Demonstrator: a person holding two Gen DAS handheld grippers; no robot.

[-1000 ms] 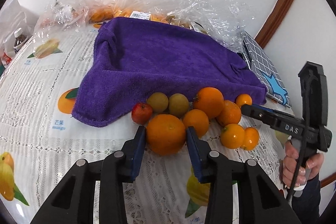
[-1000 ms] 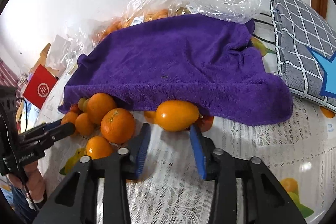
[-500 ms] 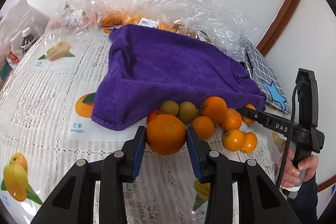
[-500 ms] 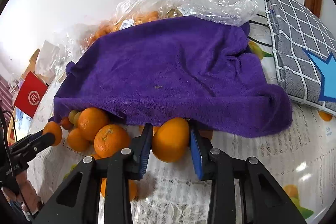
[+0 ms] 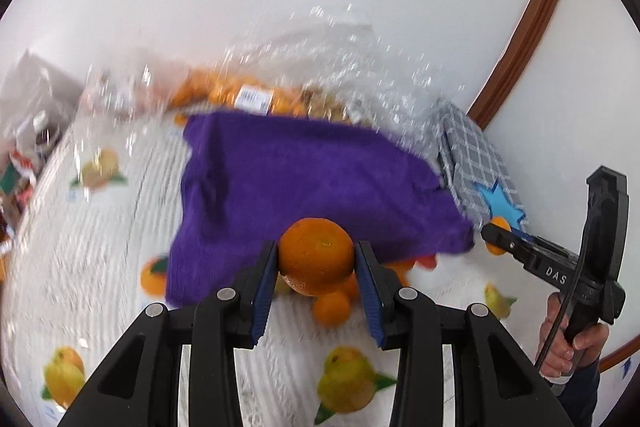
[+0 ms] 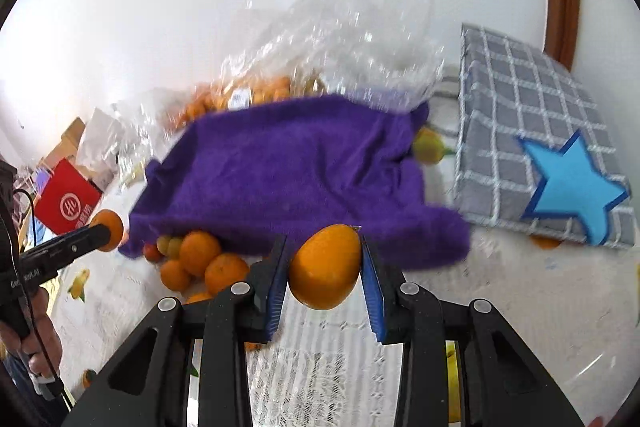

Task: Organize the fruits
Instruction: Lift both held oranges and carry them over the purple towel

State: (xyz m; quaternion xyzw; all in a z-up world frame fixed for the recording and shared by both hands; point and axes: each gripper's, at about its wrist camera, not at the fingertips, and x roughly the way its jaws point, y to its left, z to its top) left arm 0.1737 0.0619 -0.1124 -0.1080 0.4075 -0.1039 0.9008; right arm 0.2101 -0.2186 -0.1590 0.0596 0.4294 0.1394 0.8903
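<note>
Your left gripper (image 5: pixel 316 259) pinches a round orange (image 5: pixel 316 255); a second ago that orange sat on the tablecloth (image 5: pixel 96 251), and it is now raised in front of the purple towel (image 5: pixel 304 171). Your right gripper (image 6: pixel 325 269) has closed since then and now clamps an oval orange fruit (image 6: pixel 325 265), lifted clear of the towel's edge where it lay. The remaining oranges (image 6: pixel 208 263) stay piled beside the towel's near left corner
</note>
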